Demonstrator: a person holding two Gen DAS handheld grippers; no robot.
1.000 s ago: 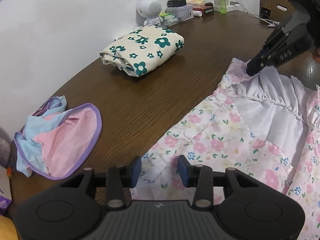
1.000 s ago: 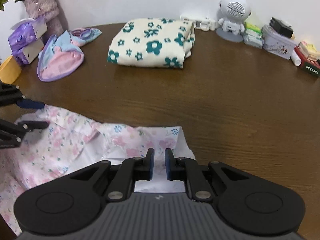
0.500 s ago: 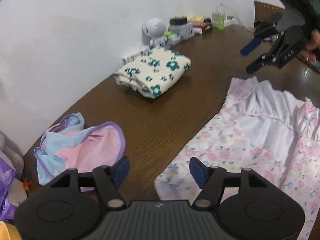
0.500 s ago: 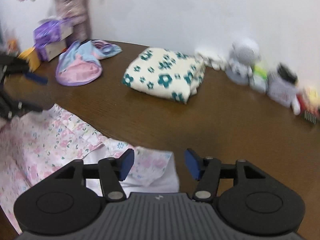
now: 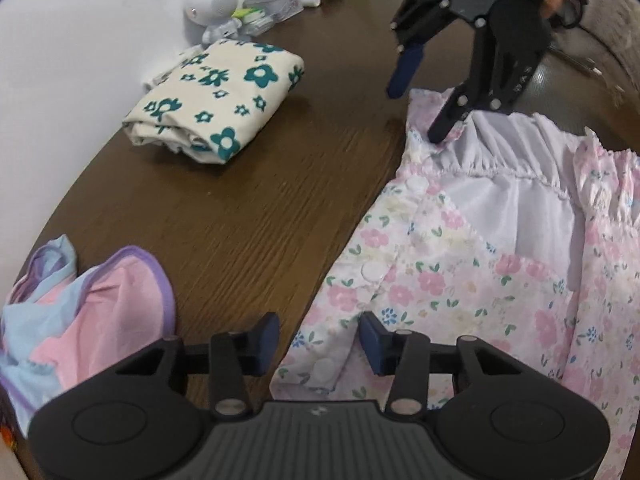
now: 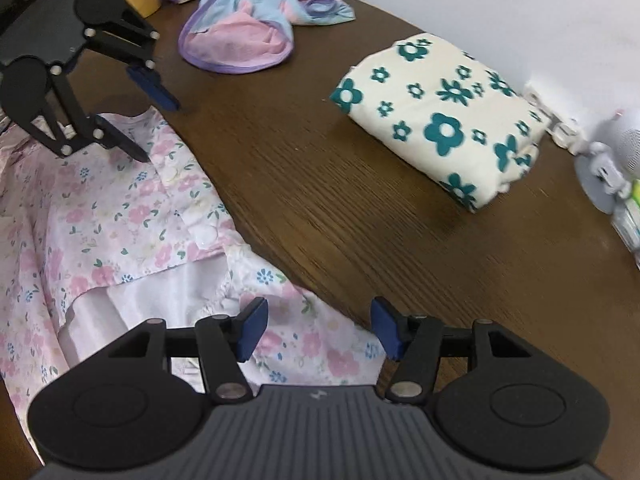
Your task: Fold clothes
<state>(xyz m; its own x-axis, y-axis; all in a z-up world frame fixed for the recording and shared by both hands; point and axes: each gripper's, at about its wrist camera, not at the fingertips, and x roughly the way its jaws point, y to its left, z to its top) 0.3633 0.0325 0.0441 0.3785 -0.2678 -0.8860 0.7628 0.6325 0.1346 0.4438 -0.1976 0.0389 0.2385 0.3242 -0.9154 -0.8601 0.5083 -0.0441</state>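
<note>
Three garments share the brown table [image 5: 248, 200]. Going left to right in the left wrist view, a pink, blue and purple piece [image 5: 80, 320] lies crumpled at about nine o'clock, a cream cloth with teal flowers [image 5: 218, 92] sits neatly folded at eleven, probably parked there as finished work, and the pink floral garment [image 5: 460, 280] lies spread open from centre out to three o'clock, white lining showing.

At six o'clock the left gripper [image 5: 319, 338] straddles the garment's near edge, its jaws closing, with cloth between the pads but not yet pinched as far as I can see. At one o'clock the right gripper [image 5: 416, 108] points down over the far corner, jaws apart and gripping nothing; in its own view [image 6: 317, 330] the floral corner lies between the blue pads untouched. Both tools sit on the same long edge, which suggests a lift to fold it over.

Small clutter lines the wall behind a white robot figure [image 5: 212, 8]. Pale raised letters on the right gripper's arm are too small to read.
</note>
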